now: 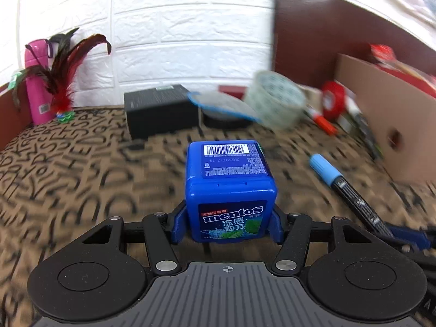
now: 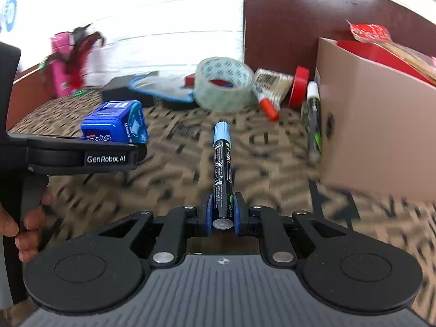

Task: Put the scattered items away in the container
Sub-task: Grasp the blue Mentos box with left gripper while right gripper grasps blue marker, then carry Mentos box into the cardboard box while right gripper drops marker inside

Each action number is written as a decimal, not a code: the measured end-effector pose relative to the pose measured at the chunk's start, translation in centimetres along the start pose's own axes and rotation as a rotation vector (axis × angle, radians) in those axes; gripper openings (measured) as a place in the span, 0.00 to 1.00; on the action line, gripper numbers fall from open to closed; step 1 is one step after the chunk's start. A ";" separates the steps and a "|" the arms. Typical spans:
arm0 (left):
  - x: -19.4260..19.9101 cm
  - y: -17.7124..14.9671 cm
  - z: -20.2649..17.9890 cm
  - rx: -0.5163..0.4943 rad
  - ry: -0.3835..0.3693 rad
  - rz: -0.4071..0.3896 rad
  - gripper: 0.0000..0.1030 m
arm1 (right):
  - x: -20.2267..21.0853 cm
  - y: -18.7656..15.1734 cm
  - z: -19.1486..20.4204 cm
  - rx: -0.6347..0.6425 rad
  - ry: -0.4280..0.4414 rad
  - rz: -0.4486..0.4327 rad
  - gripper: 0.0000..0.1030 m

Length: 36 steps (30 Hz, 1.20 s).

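You've got both hands loaded, so this is mid-job. The cardboard box (image 2: 381, 125) on the right already has some red packaging sticking out of it, but plenty is left out on the patterned worktop (image 1: 68, 169). Your left claw (image 1: 227, 224) is clamped on the blue Mentos gum box (image 1: 230, 188), held just above the worktop. Your right claw (image 2: 223, 214) is pinched tight on the tail of the blue-capped marker (image 2: 223, 163), cap pointing forward.

Left to tidy, as far as I can see: the black box (image 1: 160, 111) by the wall, the clear tape roll (image 2: 222, 83), the red tape roll (image 2: 299, 85), a red-capped marker (image 2: 265, 106) and a green pen (image 2: 313, 120) leaning against the box. The pink bottle (image 1: 38, 81) and feather shuttlecock (image 1: 64, 81) sit far left. Watch those two by the box wall on your way in.
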State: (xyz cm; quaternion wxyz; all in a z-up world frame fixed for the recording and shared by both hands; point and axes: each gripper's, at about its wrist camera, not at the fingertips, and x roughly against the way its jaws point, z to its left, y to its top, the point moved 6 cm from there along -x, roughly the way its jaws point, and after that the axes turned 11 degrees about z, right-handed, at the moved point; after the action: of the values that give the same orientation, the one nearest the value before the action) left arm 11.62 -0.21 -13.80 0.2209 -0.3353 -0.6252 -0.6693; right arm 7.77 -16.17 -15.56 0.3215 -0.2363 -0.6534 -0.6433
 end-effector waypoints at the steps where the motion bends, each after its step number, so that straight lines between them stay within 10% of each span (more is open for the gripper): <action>1: 1.0 -1.1 -0.5 -0.012 -0.007 0.001 0.57 | 1.0 -1.0 0.1 0.004 0.009 0.004 0.17; 14: 7.0 -7.9 -3.1 -0.031 -0.029 0.019 0.83 | 8.9 -8.6 0.1 0.035 0.002 0.027 0.20; 19: 6.5 -7.3 -2.5 0.014 -0.019 0.022 0.89 | 7.9 -7.5 -0.1 0.014 0.020 0.052 0.45; 30: 5.5 -6.7 -2.3 0.006 0.017 0.020 0.83 | 6.6 -6.8 0.4 0.038 0.006 0.043 0.40; 36: 5.6 -6.3 -2.4 -0.011 -0.007 0.026 0.57 | 6.7 -6.8 0.4 0.038 0.026 0.043 0.17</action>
State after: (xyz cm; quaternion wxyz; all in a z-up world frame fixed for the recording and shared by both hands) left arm 2.91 -1.09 -14.08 0.2254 -0.3469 -0.6180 -0.6685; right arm -1.71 -16.93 -15.35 0.3481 -0.2361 -0.6558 -0.6268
